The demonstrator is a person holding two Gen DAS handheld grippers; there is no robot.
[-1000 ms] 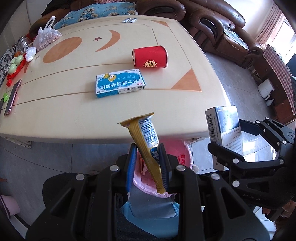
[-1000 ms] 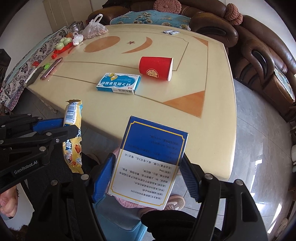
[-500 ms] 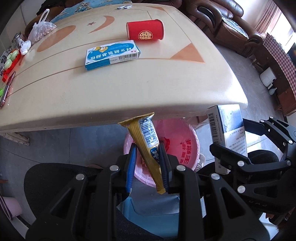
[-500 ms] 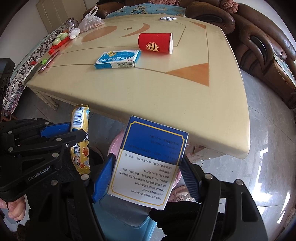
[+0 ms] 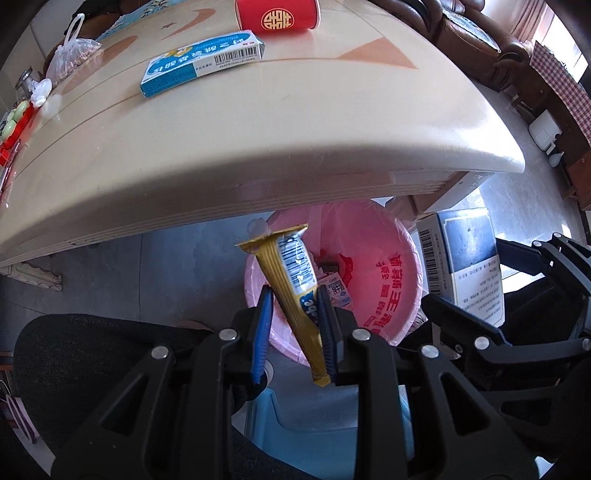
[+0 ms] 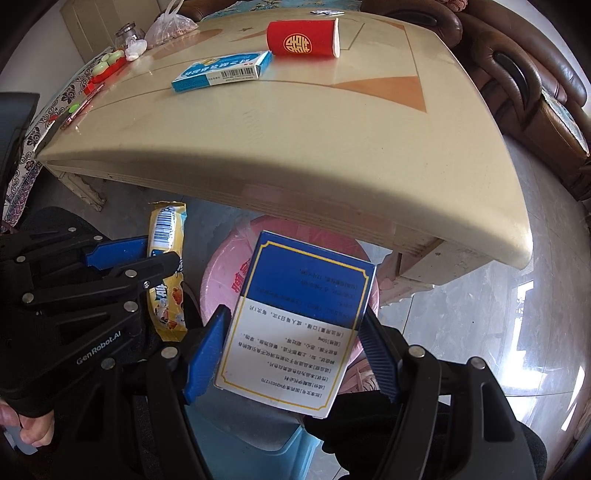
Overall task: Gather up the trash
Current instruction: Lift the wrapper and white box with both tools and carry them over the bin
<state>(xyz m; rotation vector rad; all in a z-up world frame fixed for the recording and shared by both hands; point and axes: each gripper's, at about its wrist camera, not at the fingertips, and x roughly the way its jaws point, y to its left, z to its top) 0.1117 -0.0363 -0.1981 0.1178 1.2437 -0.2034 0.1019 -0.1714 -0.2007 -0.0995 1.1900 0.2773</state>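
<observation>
1. Presently, step in hand: carrying two pieces of trash to the pink-lined bin [image 5: 388, 280], which stands on the floor partly under the table [image 5: 258, 147] edge. Release not yet made.
2. Left gripper [image 5: 295, 317]: jaws clamped on a yellow snack wrapper [image 5: 291, 273]. Wrapper's long axis runs steeply up out of the jaws, leaning left in the left wrist view; crimped top end points toward the table's underside, lower end hangs below the pads. Position: over the bin's left rim.
3. Right gripper [image 6: 291, 339]: jaws clamped across the width of a blue-and-white carton [image 6: 295, 317]. Long axis runs along the fingers, blue end forward, toward the bin; broad printed face to the camera. Position: above the bin mouth.
4. Next move, as judged: bring each item squarely over the opening, the wrapper further right, then part the jaws.
5. Remaining on table: medicine box [image 5: 201, 62] and red paper cup [image 5: 277, 16] on its side.
</observation>
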